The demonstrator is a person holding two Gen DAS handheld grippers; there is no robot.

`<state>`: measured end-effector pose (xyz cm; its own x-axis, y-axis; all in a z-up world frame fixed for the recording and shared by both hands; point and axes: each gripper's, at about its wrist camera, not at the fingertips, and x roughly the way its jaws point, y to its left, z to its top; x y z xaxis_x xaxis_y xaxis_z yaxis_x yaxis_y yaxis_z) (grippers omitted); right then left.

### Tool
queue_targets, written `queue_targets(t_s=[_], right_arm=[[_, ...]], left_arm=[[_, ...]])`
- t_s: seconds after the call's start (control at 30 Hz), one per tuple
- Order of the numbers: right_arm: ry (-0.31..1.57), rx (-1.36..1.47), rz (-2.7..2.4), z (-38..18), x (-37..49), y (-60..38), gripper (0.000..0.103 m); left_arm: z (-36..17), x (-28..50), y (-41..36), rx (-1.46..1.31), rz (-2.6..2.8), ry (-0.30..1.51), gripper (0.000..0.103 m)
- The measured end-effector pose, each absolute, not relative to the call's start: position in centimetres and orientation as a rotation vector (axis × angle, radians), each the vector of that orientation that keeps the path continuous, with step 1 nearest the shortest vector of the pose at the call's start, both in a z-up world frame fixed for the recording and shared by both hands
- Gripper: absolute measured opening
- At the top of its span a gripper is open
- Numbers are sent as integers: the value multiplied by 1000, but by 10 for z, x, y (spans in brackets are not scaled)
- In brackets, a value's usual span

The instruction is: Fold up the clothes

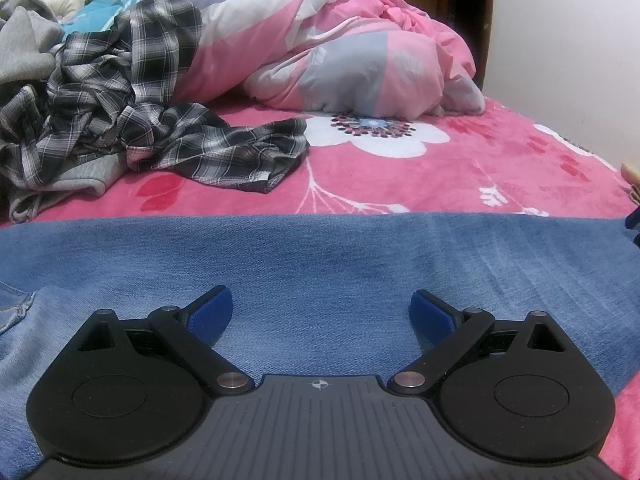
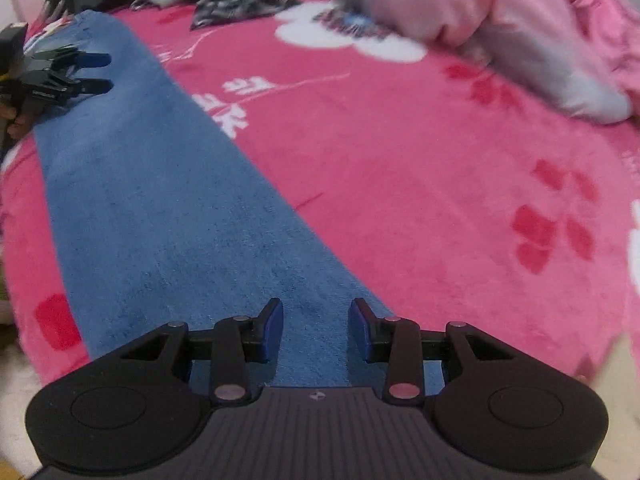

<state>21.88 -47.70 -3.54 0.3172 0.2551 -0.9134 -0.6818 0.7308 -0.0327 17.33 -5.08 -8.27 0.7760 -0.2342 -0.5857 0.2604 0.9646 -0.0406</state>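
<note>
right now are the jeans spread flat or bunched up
Spread flat: the jeans lie as one long smooth strip across the pink blanket, no bunching visible.

A home bedroom: a bed covered by a pink flowered blanket (image 1: 460, 168), a rumpled pink quilt (image 1: 340, 48) heaped at the far end, loose clothes (image 1: 120, 112) piled far left, plain wall (image 1: 560, 40) at right.

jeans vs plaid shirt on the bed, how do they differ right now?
The jeans are plain blue denim; the plaid shirt is black-and-white check. The jeans lie spread flat; the shirt sits crumpled in a heap. Open jaws hover over the jeans; none are near the shirt. Both rest on the pink blanket.
</note>
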Motion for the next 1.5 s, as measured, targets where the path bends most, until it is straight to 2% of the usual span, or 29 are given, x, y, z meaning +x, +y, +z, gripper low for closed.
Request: queue_targets(t_s=[0.17, 0.23, 0.33, 0.67, 0.87, 1.0, 1.17, 1.23, 1.5], right_arm=[[1159, -518, 681, -37, 220, -466, 33], [1143, -559, 665, -37, 215, -458, 18], [1069, -683, 622, -30, 198, -445, 1], [822, -874, 440, -6, 163, -432, 0], [809, -912, 415, -8, 173, -430, 0], [832, -880, 405, -32, 188, -434, 0], [818, -718, 349, -55, 193, -453, 2], [785, -563, 254, -39, 194, -476, 8], [628, -23, -141, 25, 131, -589, 10]], left_arm=[[-84, 173, -50, 38, -270, 621, 98], [-84, 173, -50, 38, -269, 619, 98], [-82, 172, -51, 44, -257, 617, 98], [-75, 171, -50, 45, -212, 608, 97], [-68, 175, -51, 69, -173, 587, 97], [-73, 179, -54, 96, -150, 597, 97], [-76, 181, -52, 87, -156, 615, 97], [-77, 182, -51, 79, -159, 622, 97], [-79, 185, -49, 57, -166, 635, 98]])
